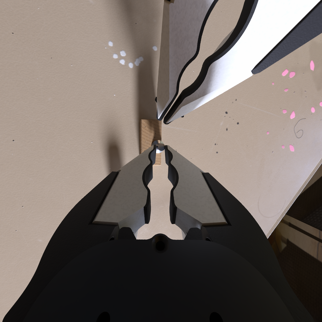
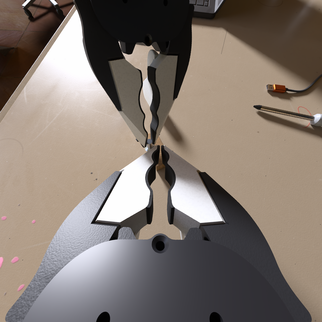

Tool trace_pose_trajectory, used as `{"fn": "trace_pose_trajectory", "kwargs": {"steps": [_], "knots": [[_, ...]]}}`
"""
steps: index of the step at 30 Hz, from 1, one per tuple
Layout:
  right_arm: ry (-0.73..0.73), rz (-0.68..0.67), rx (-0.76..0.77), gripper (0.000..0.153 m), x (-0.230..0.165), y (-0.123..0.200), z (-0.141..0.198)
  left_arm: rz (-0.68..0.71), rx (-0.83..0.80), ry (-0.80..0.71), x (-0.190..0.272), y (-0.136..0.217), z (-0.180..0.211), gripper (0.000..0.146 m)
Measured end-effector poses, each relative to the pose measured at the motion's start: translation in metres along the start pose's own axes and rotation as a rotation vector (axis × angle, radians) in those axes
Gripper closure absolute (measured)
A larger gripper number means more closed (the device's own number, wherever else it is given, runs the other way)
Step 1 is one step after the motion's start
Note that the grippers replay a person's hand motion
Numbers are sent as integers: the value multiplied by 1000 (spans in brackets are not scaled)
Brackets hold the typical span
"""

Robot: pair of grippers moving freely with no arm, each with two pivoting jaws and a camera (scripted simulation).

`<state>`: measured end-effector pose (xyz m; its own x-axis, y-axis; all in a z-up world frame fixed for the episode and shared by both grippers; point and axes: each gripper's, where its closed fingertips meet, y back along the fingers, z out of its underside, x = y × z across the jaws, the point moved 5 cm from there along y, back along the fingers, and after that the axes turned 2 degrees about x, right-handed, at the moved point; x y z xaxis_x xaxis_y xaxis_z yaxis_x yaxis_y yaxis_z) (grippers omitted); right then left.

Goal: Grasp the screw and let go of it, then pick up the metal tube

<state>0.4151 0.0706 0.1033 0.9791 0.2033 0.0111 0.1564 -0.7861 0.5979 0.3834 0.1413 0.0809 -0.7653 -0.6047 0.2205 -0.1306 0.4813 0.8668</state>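
The left gripper pinches the screw between its fingertips, directly over the small wooden block on the tan table. The right gripper has its jaws pressed nearly together with nothing between them, tips just beside the block. A metal tube lies well apart, near an orange USB plug.

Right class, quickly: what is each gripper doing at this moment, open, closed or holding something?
Left gripper: closed on the small silver metal screw standing in the wooden block.
Right gripper: closed, holding nothing.
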Motion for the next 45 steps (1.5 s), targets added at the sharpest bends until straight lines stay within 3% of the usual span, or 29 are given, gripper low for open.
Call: {"fn": "trace_pose_trajectory", "kwargs": {"steps": [9,10,11,13,26,38,45], "knots": [[-74,-38,30,151,5,-1,2,39,-1,30,-2,0,0,136],[-82,-40,34,151,5,-1,2,47,-1,34,-1,-1,0,134],[-88,-41,37,151,5,-2,3,55,-1,35,0,-2,1,119],[-90,-37,42,151,5,-2,3,59,-11,38,0,-3,2,112],[-53,1,50,151,3,-2,4,67,-20,71,-4,-2,2,119],[-48,-1,91,151,5,-4,4,77,-26,72,-2,-2,1,115],[-52,-2,82,151,7,-3,6,73,-25,80,-6,-3,2,123]]}}
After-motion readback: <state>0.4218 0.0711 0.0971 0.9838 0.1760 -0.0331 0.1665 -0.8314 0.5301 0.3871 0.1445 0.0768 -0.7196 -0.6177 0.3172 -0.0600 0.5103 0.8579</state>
